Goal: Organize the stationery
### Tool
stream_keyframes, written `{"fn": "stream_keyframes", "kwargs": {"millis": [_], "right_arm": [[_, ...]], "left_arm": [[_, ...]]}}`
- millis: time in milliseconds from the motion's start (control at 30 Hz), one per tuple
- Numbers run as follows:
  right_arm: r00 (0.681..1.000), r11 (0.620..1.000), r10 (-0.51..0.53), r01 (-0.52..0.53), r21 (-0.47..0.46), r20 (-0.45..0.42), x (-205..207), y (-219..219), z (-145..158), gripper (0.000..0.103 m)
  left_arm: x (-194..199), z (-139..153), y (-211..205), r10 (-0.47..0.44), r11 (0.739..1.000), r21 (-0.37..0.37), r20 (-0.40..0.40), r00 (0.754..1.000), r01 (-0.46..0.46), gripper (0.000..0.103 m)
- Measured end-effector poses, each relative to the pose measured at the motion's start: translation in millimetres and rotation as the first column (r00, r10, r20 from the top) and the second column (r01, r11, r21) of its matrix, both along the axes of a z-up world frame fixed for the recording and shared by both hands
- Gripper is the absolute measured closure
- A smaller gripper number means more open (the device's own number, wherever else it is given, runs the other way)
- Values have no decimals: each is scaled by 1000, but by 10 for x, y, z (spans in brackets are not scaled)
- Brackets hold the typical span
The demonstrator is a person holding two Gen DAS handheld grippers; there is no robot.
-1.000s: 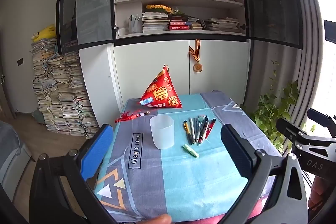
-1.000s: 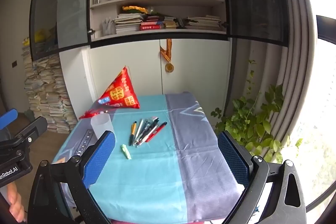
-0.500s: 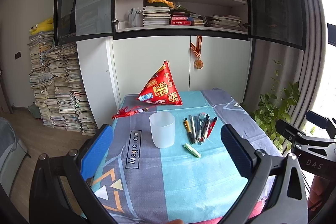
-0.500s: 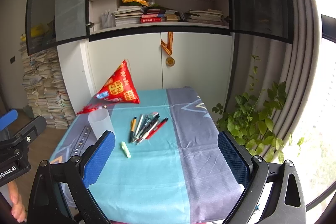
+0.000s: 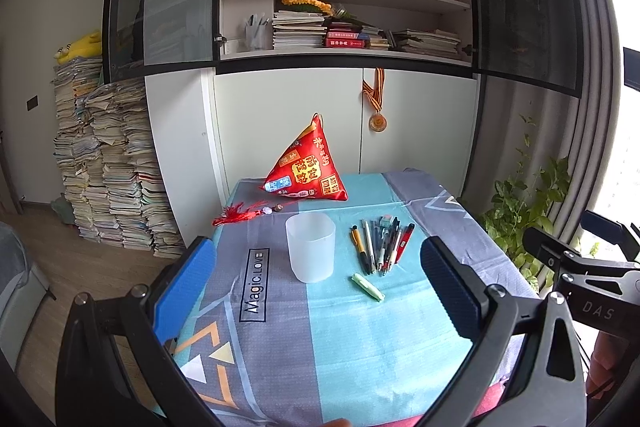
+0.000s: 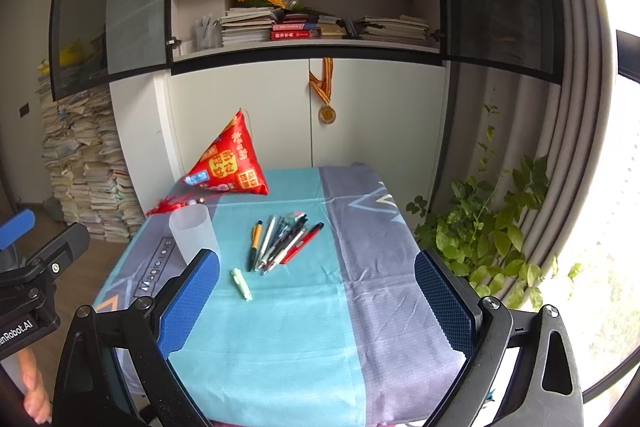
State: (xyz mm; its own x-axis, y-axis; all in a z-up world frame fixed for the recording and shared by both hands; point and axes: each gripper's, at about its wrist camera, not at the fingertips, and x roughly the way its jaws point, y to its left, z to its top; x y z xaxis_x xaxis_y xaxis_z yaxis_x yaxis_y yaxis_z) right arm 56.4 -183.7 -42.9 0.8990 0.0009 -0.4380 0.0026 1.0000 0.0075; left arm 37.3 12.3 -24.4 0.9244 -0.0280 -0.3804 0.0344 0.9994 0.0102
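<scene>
A translucent white cup (image 5: 310, 247) stands upright on the cloth-covered table (image 5: 352, 339); it also shows in the right wrist view (image 6: 193, 234). Several pens (image 5: 382, 243) lie in a bunch right of the cup, also in the right wrist view (image 6: 282, 237). A pale green highlighter (image 5: 368, 287) lies alone nearer me, also in the right wrist view (image 6: 241, 283). My left gripper (image 5: 316, 291) is open and empty, above the table's near part. My right gripper (image 6: 316, 301) is open and empty, nearer than the pens.
A red triangular pouch (image 5: 307, 169) with a red tassel (image 5: 240, 215) sits at the table's far edge. White cabinets and bookshelves stand behind. Paper stacks (image 5: 104, 167) stand at left, a plant (image 6: 492, 227) at right.
Both grippers have tilted and moved slightly forward, so the table sits lower and closer in view. Both stay open. Nothing on the table has moved.
</scene>
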Motion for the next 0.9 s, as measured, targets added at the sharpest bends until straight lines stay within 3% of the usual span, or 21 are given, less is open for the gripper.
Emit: {"fn": "stream_keyframes", "kwargs": {"millis": [900], "right_arm": [[999, 1000, 5, -4, 19, -31, 106, -27, -34, 5]], "left_arm": [[114, -84, 20, -35, 999, 5, -4, 999, 35, 1]]}}
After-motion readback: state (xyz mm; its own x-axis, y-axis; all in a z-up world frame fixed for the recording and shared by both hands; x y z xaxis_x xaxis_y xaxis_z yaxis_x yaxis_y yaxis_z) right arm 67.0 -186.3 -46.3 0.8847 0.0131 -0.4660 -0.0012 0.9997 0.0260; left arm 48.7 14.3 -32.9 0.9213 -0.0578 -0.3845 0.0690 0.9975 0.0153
